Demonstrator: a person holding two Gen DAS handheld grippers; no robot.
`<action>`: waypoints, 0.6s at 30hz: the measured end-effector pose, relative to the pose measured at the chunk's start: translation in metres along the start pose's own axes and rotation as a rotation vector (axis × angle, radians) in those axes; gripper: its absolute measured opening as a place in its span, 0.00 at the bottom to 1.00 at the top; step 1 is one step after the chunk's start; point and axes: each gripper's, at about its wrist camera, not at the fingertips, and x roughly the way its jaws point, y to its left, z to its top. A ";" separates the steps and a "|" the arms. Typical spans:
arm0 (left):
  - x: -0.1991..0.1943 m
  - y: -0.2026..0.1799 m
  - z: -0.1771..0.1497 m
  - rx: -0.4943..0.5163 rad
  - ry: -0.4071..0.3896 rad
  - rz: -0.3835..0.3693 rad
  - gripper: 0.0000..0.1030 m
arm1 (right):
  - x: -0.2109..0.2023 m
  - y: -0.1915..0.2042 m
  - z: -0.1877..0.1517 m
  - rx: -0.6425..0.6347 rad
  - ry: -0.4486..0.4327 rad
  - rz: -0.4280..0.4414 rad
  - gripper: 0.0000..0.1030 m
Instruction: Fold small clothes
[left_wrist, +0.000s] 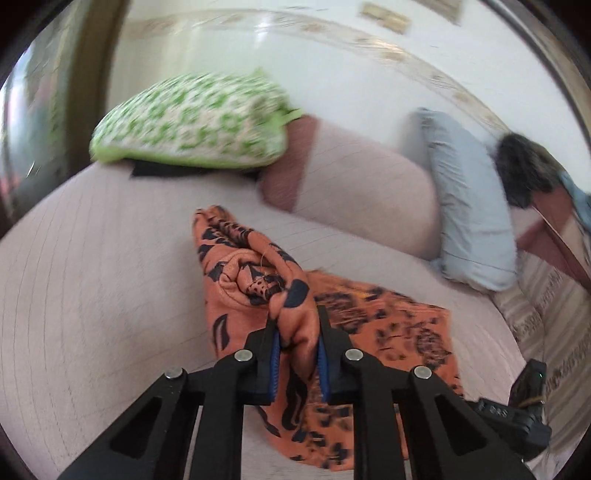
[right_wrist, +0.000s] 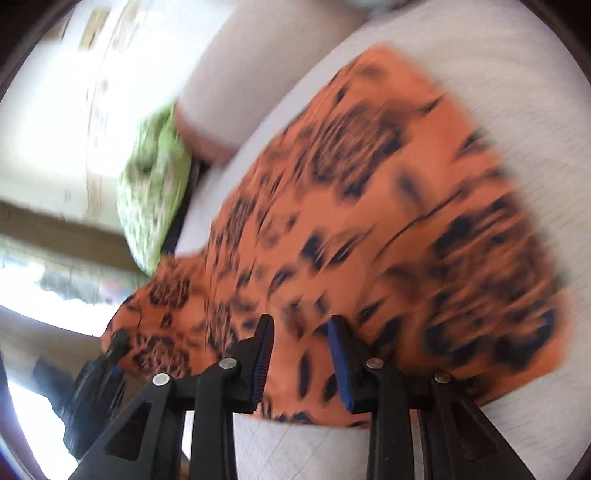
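We clench the left gripper (left_wrist: 297, 332) on the orange garment (left_wrist: 255, 280), lifted off the bed (left_wrist: 92, 277); the right gripper (right_wrist: 301, 332) shows no clear grip; folding remains unfinished.

The garment (left_wrist: 258, 288) was orange with dark navy animal spots; the pillow (left_wrist: 192, 118) was white with green print.

A pale pink quilted bed (left_wrist: 92, 280) fills the lower frame; a green-patterned pillow (left_wrist: 192, 122), pink bolster (left_wrist: 362, 184) and pale blue pillow (left_wrist: 465, 206) line a white wall (left_wrist: 332, 66). Daylight glares at left in the right wrist view.
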 end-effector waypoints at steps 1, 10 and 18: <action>-0.002 -0.017 0.004 0.031 -0.004 -0.022 0.14 | -0.012 -0.007 0.006 0.014 -0.047 -0.005 0.33; 0.010 -0.198 -0.013 0.355 0.025 -0.239 0.04 | -0.093 -0.075 0.046 0.187 -0.280 -0.029 0.35; -0.011 -0.059 -0.007 0.036 0.018 0.034 0.61 | -0.088 -0.046 0.061 0.092 -0.258 0.093 0.65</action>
